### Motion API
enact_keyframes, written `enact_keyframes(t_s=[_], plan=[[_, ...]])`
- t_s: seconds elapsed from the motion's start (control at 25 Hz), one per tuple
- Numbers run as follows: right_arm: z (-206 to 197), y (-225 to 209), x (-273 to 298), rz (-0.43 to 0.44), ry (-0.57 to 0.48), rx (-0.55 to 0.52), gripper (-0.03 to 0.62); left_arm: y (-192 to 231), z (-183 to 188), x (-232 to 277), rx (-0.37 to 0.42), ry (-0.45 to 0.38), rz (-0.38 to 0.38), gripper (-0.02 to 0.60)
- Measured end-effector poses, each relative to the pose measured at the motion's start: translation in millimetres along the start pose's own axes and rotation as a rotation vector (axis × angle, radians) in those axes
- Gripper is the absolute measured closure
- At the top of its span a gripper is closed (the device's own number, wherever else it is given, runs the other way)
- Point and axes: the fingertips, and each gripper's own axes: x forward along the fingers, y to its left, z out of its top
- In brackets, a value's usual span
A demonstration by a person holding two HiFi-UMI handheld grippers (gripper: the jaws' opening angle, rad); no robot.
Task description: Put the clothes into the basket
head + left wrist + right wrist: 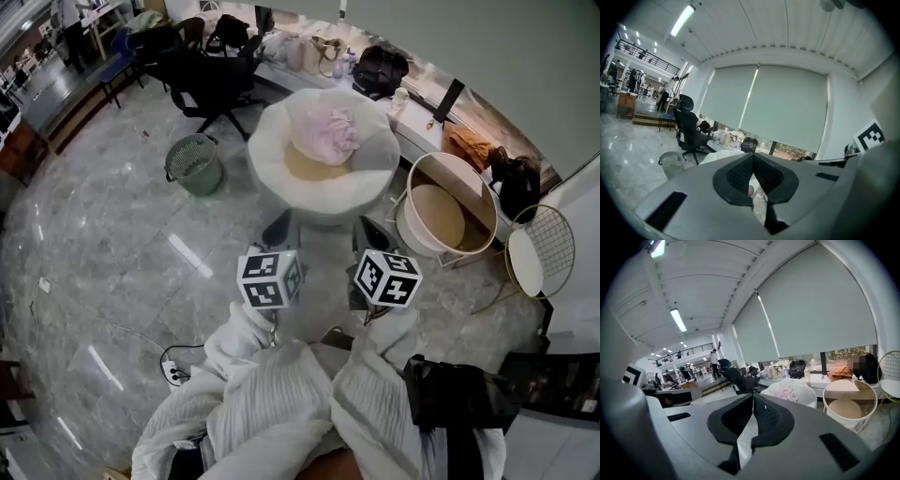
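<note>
A pink garment lies bunched on a round white cushioned seat ahead of me; in the right gripper view the garment sits just beyond the jaws. Right of the seat a white round basket stands tilted, its tan bottom bare, and its rim shows in the right gripper view too. My left gripper and right gripper hover side by side short of the seat, above the floor. Both are shut with nothing held: the left gripper and right gripper each show their jaws meeting.
A green wastebasket stands on the marble floor left of the seat, with a black office chair behind it. A round wire side table is at the far right. A power strip lies on the floor near my left sleeve.
</note>
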Motion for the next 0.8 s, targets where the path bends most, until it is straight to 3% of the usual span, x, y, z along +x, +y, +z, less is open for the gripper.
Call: enact_keyframes(t_s=[0.44, 0.8], plan=[[-26, -3, 37, -0.038, 0.077, 0.075, 0.569, 42, -13, 16, -0.019, 0.038, 0.038, 0.575], [-7, -22, 119, -0.031, 0.110, 0.072, 0.569, 76, 1, 87, -0.051, 0.041, 0.064, 0.575]])
